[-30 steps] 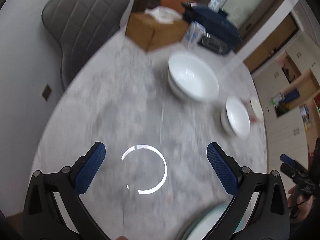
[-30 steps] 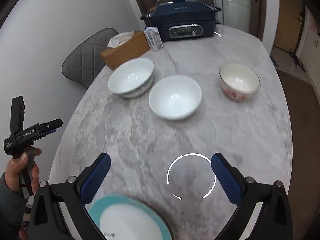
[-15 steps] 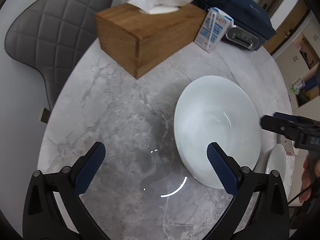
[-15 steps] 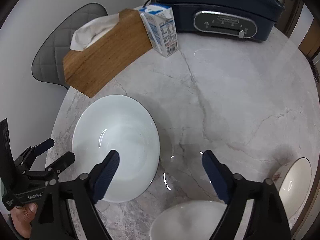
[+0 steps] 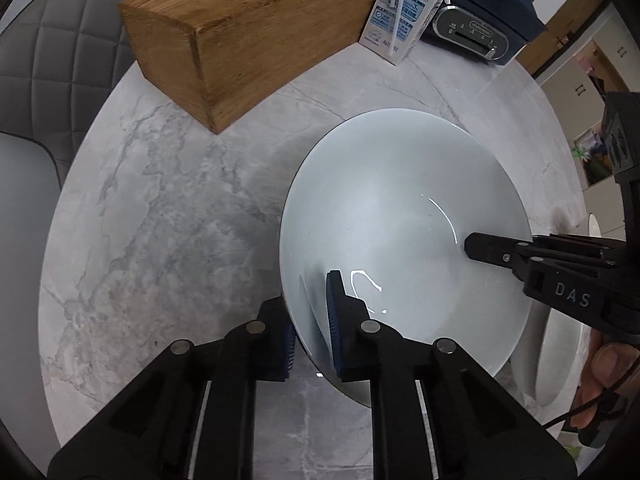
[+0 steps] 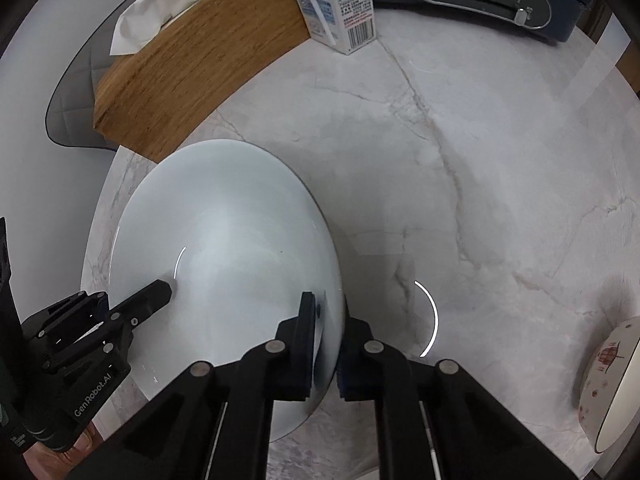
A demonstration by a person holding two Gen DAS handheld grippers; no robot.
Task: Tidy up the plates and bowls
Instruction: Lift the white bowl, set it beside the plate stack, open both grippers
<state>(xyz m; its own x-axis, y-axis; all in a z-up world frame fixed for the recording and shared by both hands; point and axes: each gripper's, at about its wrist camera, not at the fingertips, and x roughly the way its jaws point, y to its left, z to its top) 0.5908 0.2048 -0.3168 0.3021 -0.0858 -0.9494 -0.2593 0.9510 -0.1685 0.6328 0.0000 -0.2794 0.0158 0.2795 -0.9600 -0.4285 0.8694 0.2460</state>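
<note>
In the left wrist view, the left tool (image 5: 312, 320) is pinching the near rim of the white bowl (image 5: 400, 216), which is sitting on the marble surface (image 5: 160, 220) just in front of the wooden tissue box (image 5: 248, 40). In the right wrist view, the right tool (image 6: 326, 344) is clamping the same bowl's (image 6: 224, 248) opposite rim, with a patterned bowl (image 6: 612, 384) lying well to the bowl's right.

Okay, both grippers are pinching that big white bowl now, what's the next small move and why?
Probably a slow, level lift straight up. The left gripper and right gripper each clamp opposite sides of the white bowl's rim, and the tissue box and milk carton stand close behind.
</note>
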